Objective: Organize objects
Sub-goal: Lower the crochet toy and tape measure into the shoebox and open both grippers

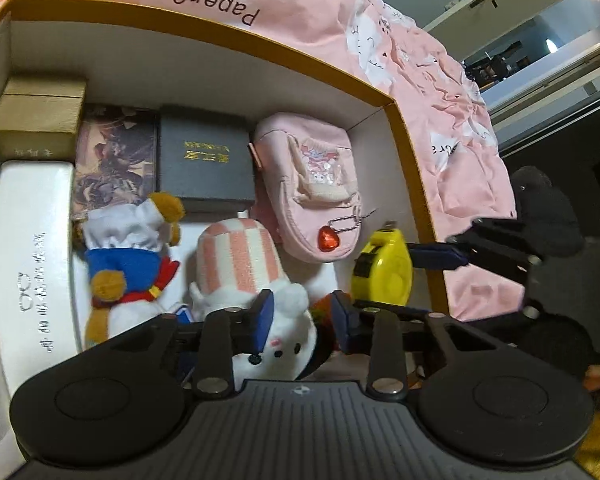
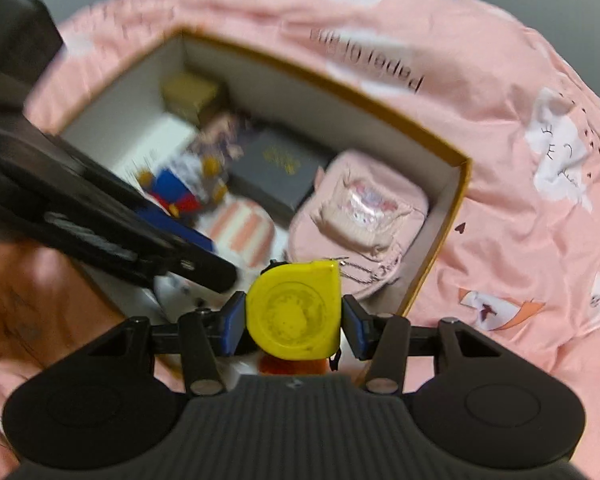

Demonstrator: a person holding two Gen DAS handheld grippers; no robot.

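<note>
An orange-rimmed box with white inner walls lies on pink bedding. Near its front right corner my right gripper is shut on a yellow tape measure and holds it just above the box; in the left wrist view the tape measure hangs off one blue finger. My left gripper stands open low over a white plush with a pink-striped hat. The plush's head lies between and under the pads, and the right pad is clear of it.
The box also holds a blue-clad plush, a pink pouch, a dark grey case, a picture box, a tan box and a long white box. Pink bedding surrounds it. A hand shows at the left.
</note>
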